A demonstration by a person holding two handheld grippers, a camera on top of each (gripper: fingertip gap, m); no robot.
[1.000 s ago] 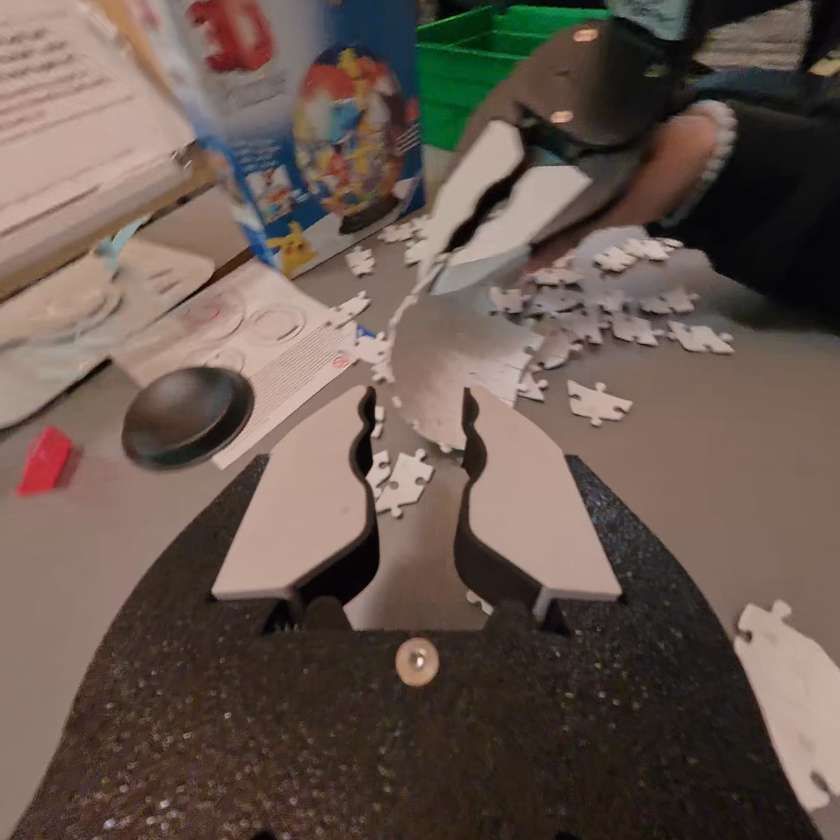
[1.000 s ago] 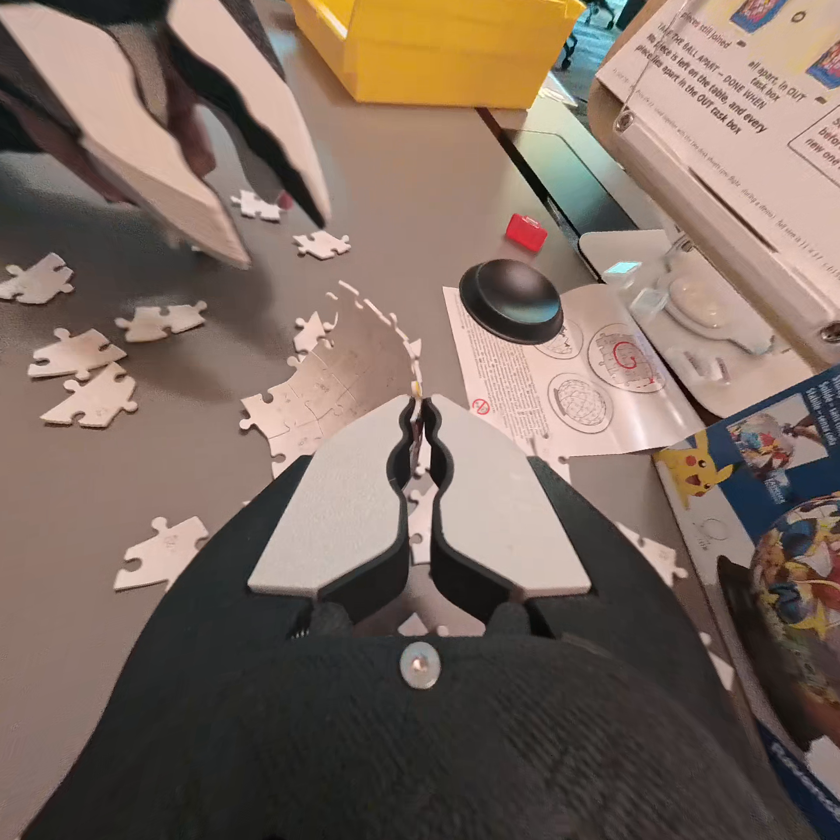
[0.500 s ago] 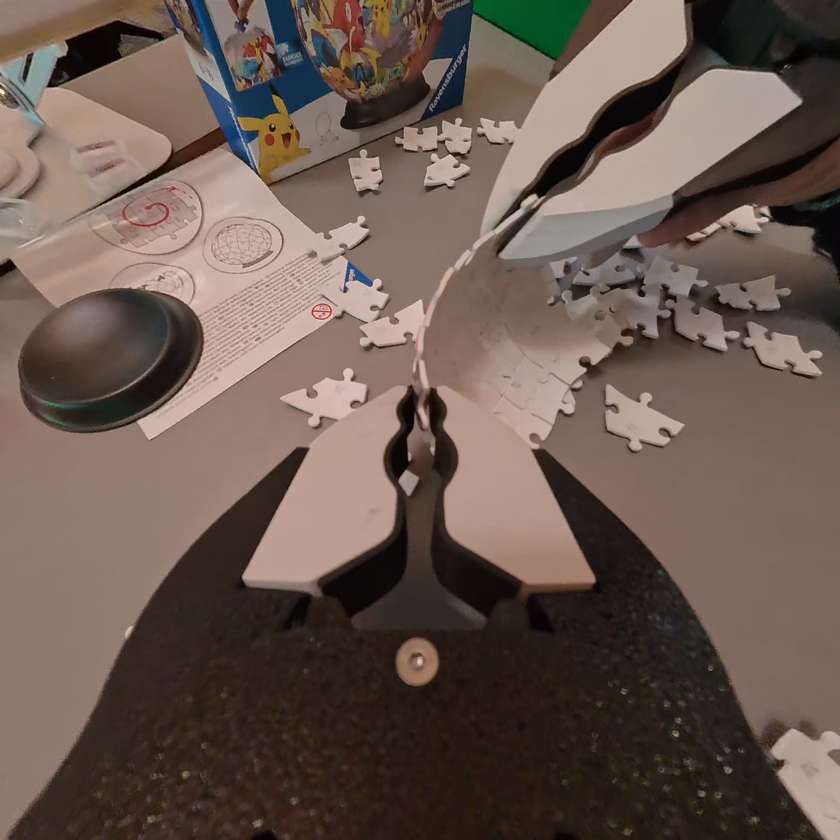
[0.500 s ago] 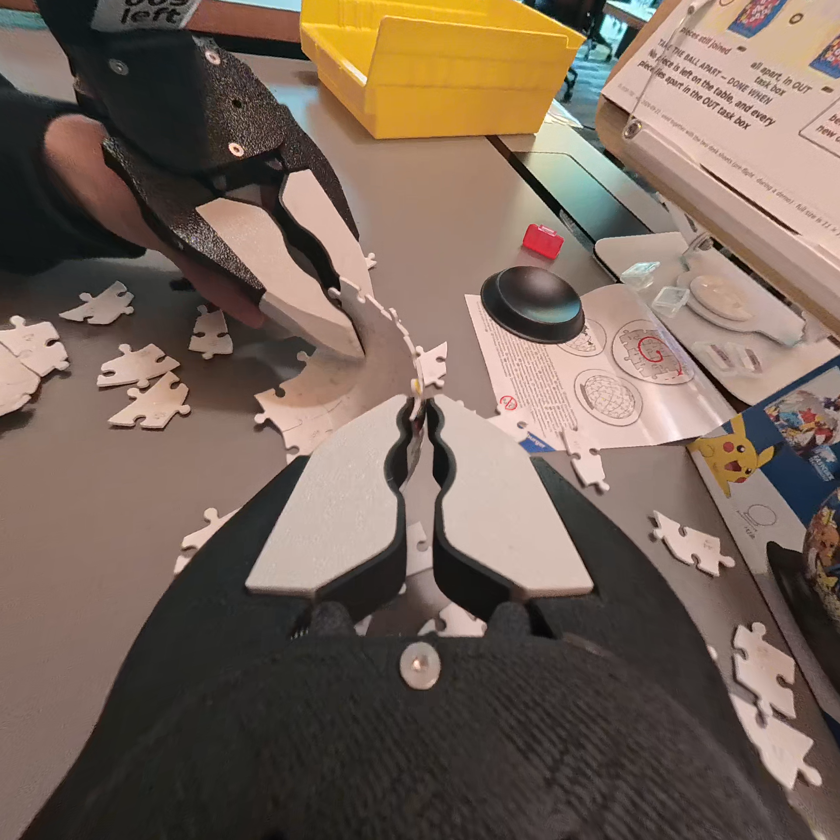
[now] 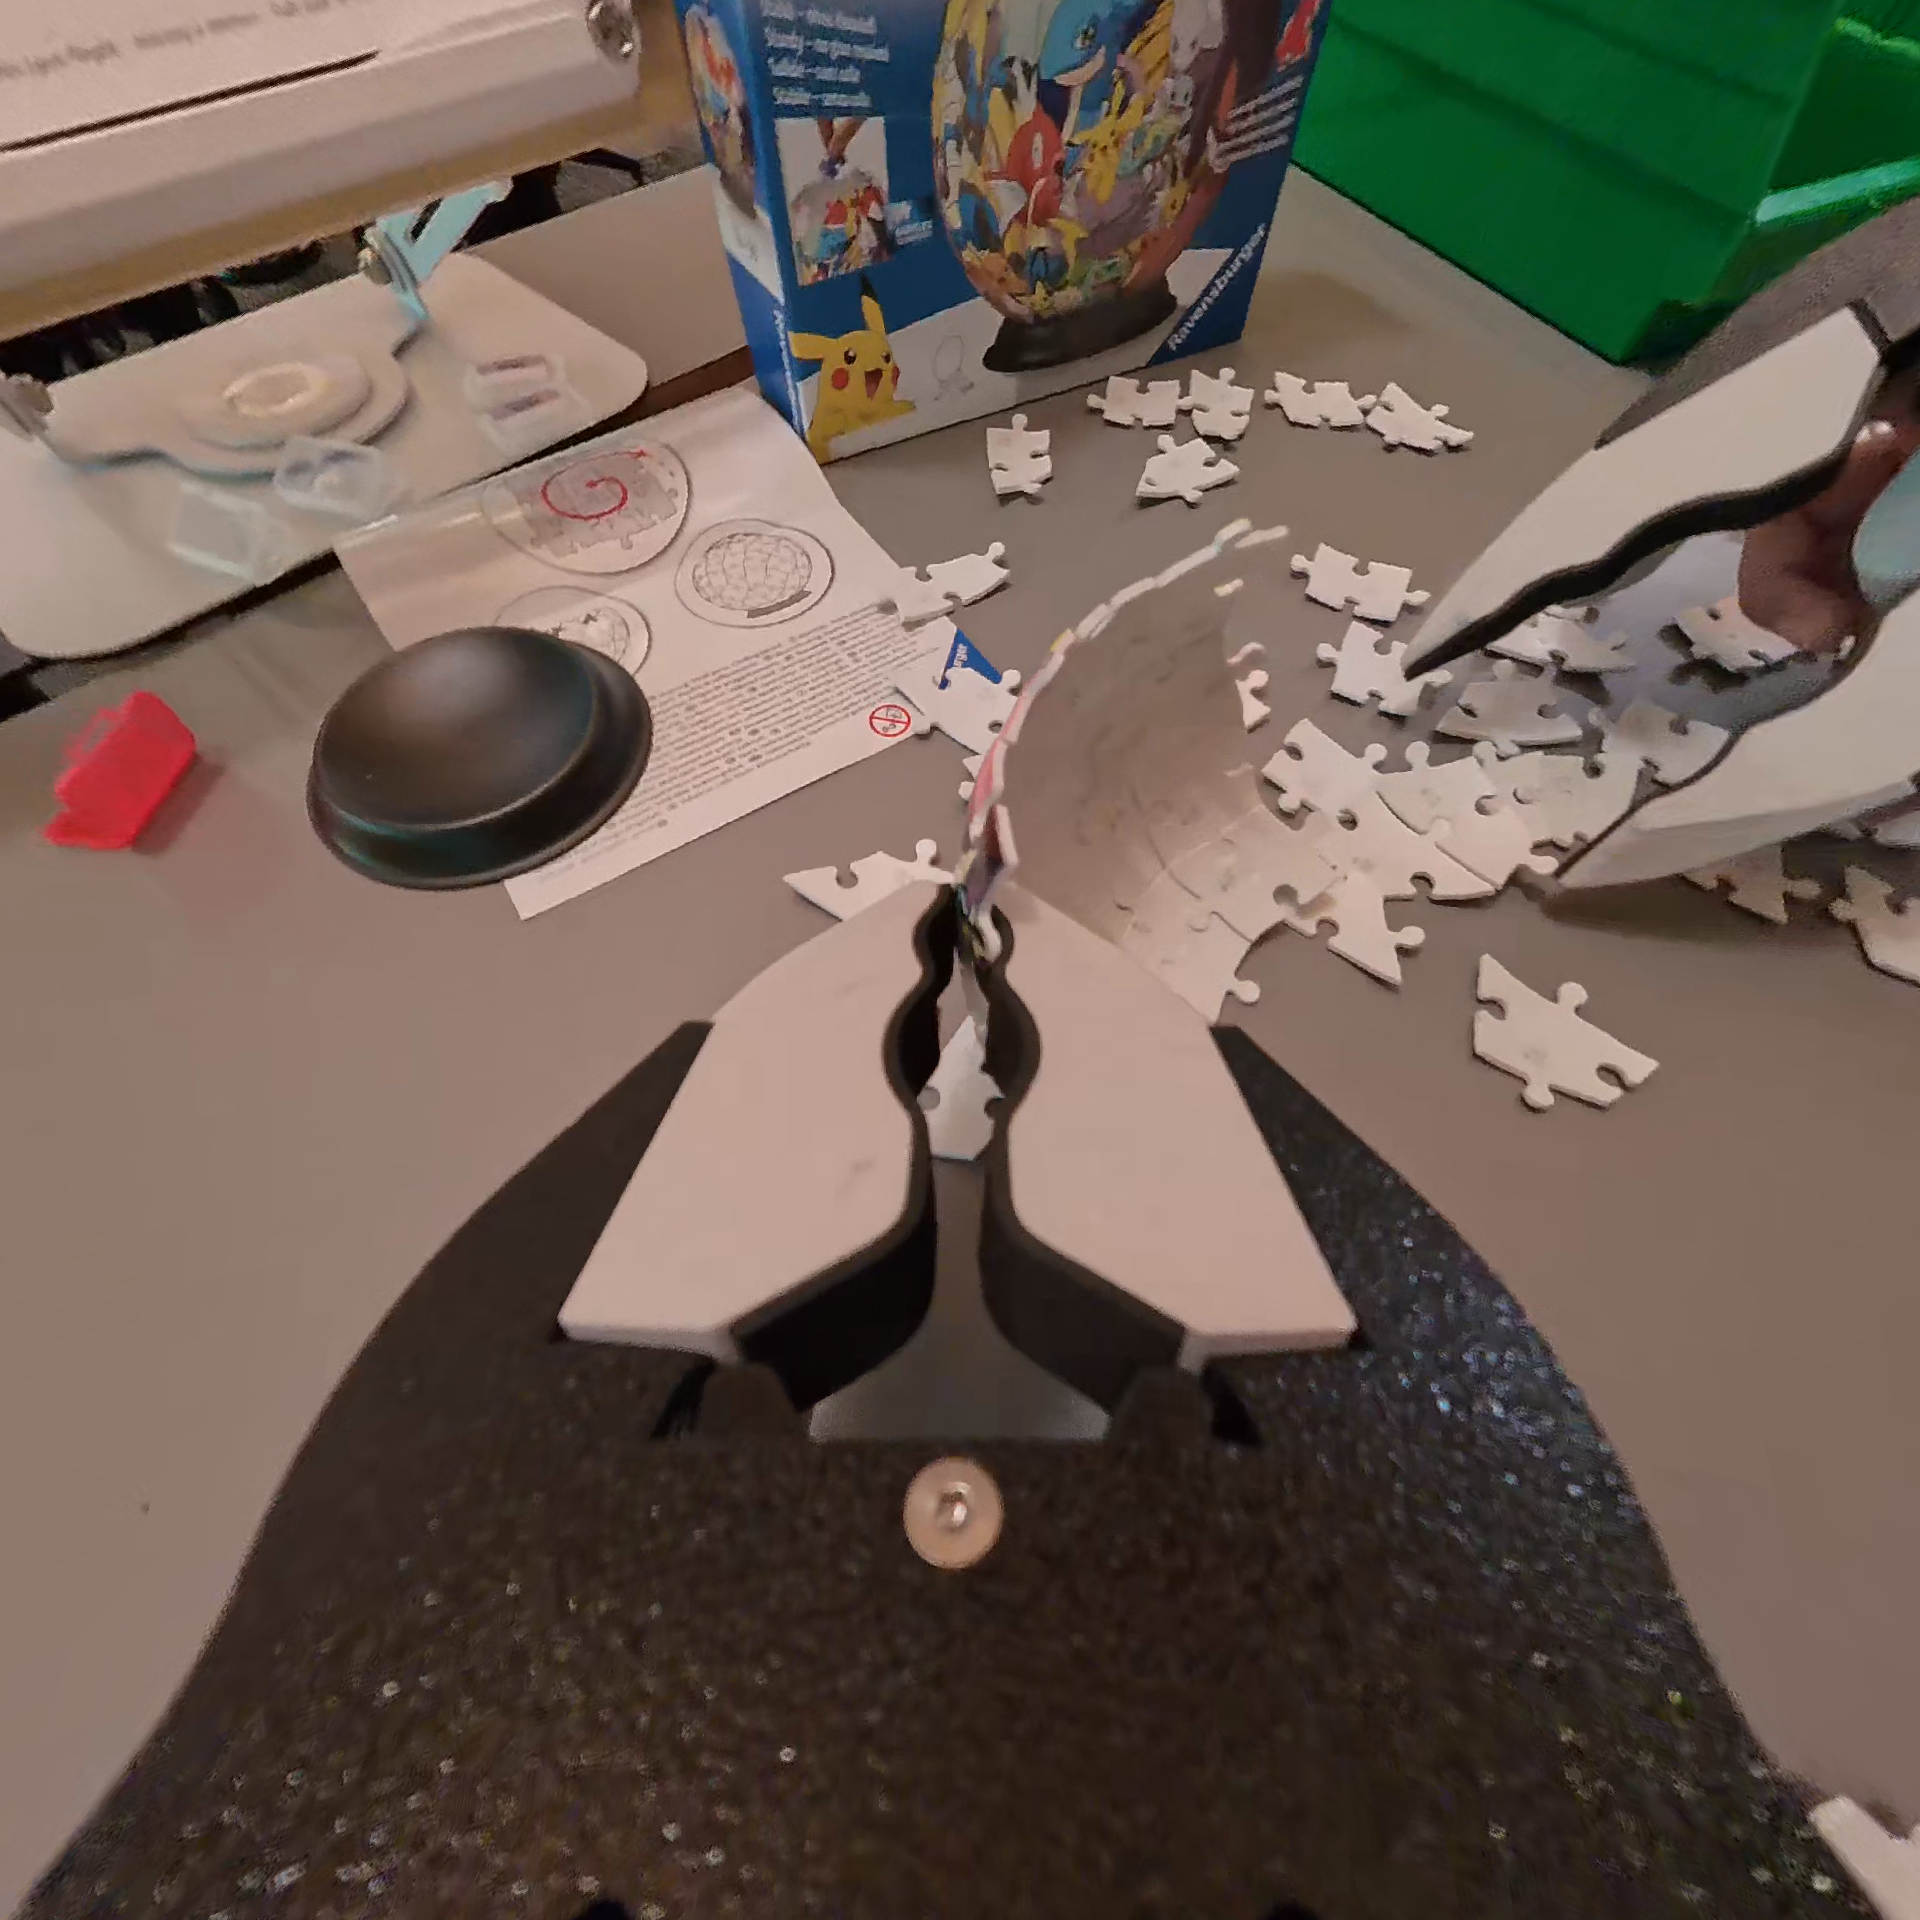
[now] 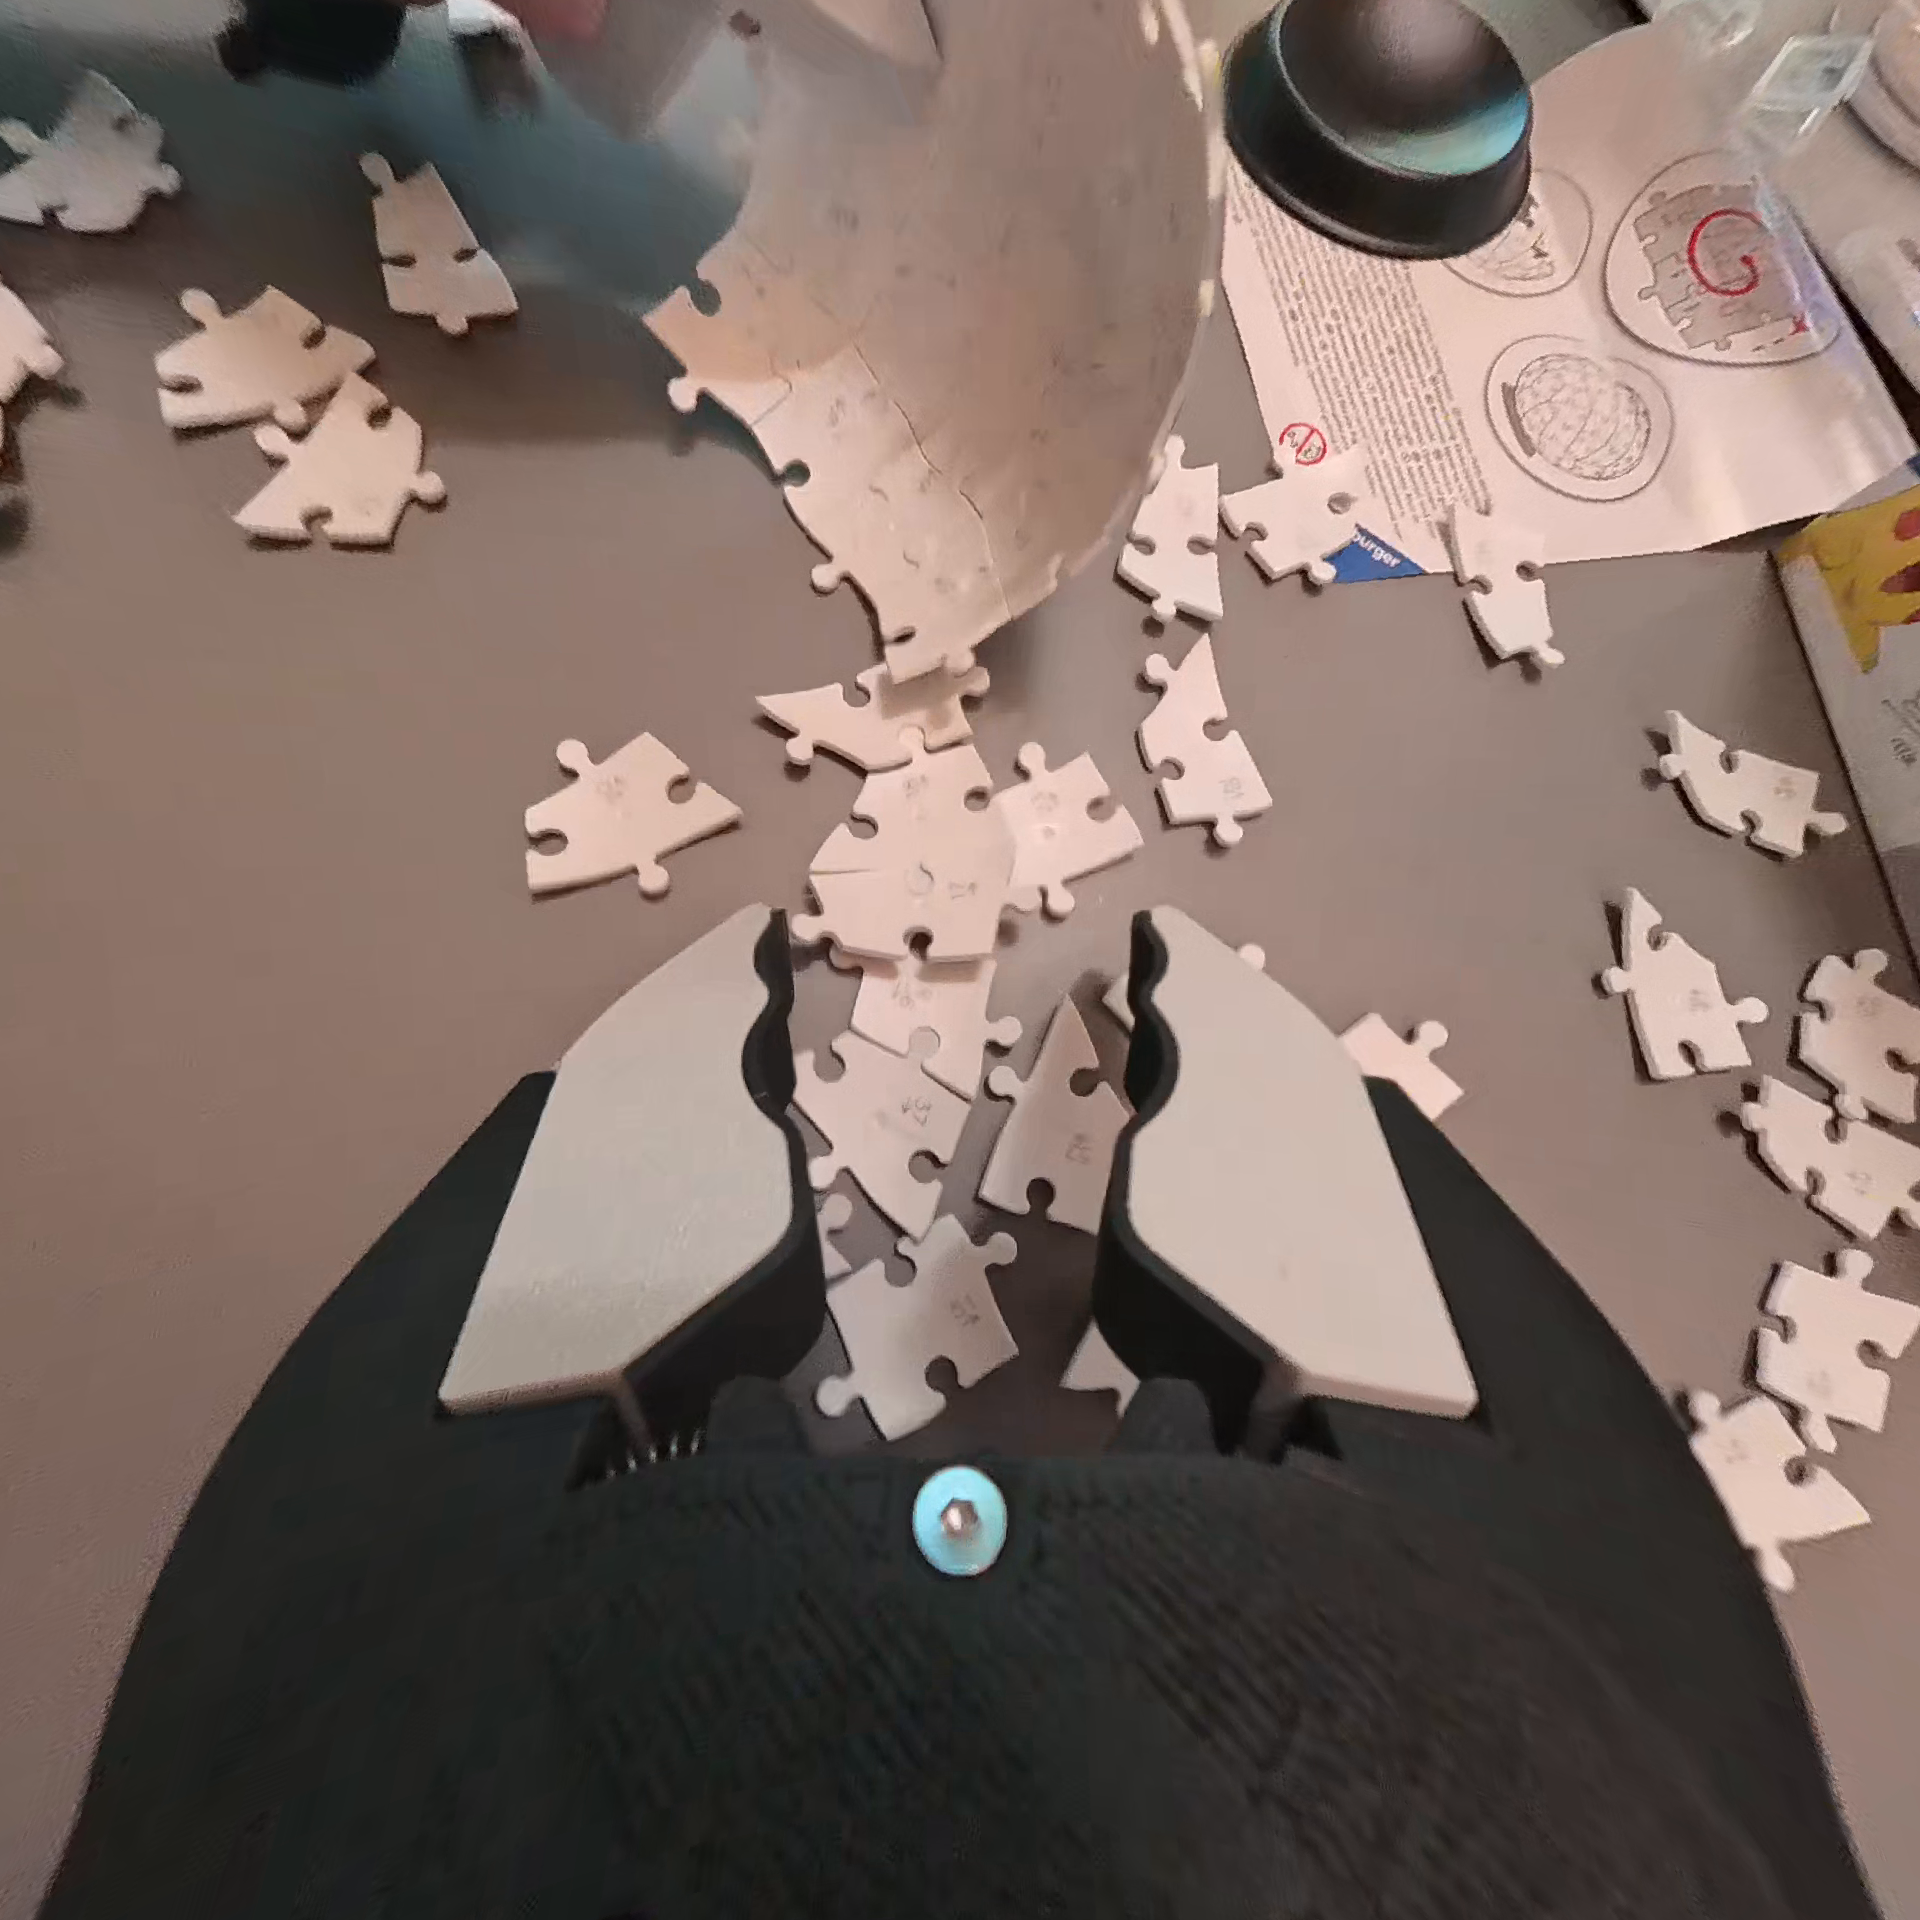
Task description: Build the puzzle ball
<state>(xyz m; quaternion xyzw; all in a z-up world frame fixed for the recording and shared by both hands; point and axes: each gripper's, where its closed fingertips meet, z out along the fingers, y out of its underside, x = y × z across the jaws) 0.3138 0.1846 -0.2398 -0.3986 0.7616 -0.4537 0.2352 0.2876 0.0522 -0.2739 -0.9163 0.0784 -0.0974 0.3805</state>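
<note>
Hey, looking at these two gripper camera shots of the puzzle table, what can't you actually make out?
- Left gripper: right wrist view, only a blur at the top left edge.
- Curved puzzle shell: its printed outer face is turned away in both views; top edge cuts it in the right wrist view.
- Green bin: left wrist view, cut by the top edge; contents hidden.
- Numbers on loose pieces: too small.
</note>
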